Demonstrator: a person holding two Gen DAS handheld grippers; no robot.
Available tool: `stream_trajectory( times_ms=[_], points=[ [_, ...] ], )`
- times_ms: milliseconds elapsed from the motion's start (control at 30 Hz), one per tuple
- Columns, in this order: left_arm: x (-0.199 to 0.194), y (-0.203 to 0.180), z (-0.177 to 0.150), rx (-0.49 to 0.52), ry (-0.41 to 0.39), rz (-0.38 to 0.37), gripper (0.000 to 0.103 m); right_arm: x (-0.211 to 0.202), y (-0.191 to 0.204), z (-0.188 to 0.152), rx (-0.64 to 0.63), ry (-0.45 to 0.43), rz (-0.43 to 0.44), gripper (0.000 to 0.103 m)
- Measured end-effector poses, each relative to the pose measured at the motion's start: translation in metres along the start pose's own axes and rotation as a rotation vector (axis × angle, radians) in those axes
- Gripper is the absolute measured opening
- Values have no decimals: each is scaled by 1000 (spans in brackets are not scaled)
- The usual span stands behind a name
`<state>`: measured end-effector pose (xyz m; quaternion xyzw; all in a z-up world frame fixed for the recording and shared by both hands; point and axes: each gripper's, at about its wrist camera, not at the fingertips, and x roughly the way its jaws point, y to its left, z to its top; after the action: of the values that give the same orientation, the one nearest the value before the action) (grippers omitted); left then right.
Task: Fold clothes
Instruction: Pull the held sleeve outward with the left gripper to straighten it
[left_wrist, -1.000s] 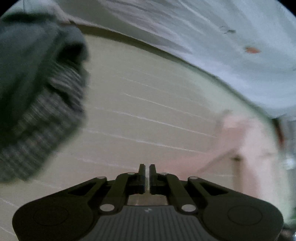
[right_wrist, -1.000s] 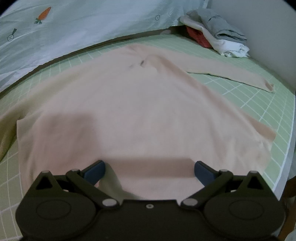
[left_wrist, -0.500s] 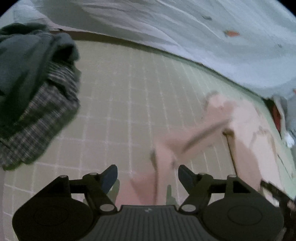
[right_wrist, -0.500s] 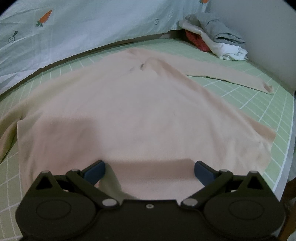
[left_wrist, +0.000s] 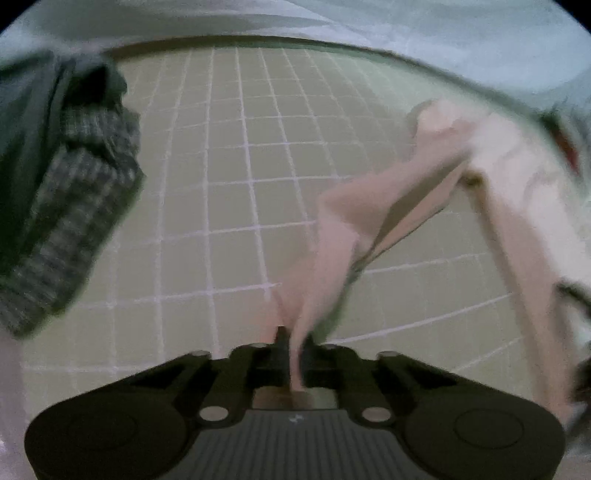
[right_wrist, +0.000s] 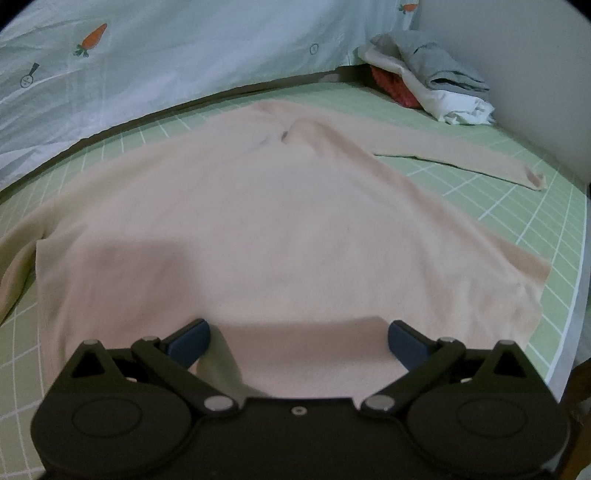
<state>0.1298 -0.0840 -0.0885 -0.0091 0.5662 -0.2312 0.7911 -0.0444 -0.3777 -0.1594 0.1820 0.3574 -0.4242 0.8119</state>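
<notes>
Sweater sleeve (left_wrist: 332, 236) between closed left fingers (left_wrist: 282, 347)

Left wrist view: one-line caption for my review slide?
Left claw shut on the pink top's sleeve above the green grid mat, plaid clothes piled alongside.

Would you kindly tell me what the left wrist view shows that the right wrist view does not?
Only the left wrist view: the left gripper shut on a sleeve, beside a dark checked garment pile.

Only the right wrist view: the open right gripper over the sweater's hem, a folded grey-and-white clothes stack, and carrot-print sheet.

Both: the pale pink sweater on the green grid mat.
</notes>
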Motion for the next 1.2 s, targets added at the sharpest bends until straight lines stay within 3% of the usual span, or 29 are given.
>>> stream_trajectory(
  times_ms=[33,100,233,333,400,500,567,600,700,733,767,800,1000,1100,1200],
  points=[
    [-5,7,2,-41,3,-58,2,0,0,0,0,-2,0,103],
    [-19,34,3,-213,-8,-298,2,-1,0,-1,-3,-3,3,103],
    [-32,75,-3,-380,-29,-440,8,-1,-1,-1,-7,-6,9,103],
    [-23,84,-8,-317,4,-103,9,-1,-1,-2,-6,-10,8,103],
    [-16,86,-13,-282,27,-3,15,-1,0,-2,-6,-11,7,103],
    [-17,82,-21,-269,15,8,28,-1,2,-3,-5,-12,5,103],
    [-17,76,-24,-238,5,19,50,-2,3,-3,-2,-12,2,103],
    [-16,72,-25,-222,0,25,53,-2,3,-4,-1,-13,1,103],
    [-14,60,-27,-167,-8,63,51,-3,4,-5,1,-14,-1,103],
    [-14,58,-28,-155,-7,75,41,-3,5,-5,1,-14,-1,103],
    [-13,56,-28,-149,2,79,14,-3,5,-5,0,-13,-1,103],
    [-11,54,-28,-155,14,90,4,-3,5,-5,0,-12,0,103],
    [-23,65,-46,-257,21,58,3,-5,1,-7,-15,-13,17,103],
    [-24,59,-54,-279,23,94,4,-6,-3,-8,-36,-13,41,103],
    [-28,48,-56,-288,-3,144,15,-5,-6,-6,-60,-2,66,103]
  ],
)
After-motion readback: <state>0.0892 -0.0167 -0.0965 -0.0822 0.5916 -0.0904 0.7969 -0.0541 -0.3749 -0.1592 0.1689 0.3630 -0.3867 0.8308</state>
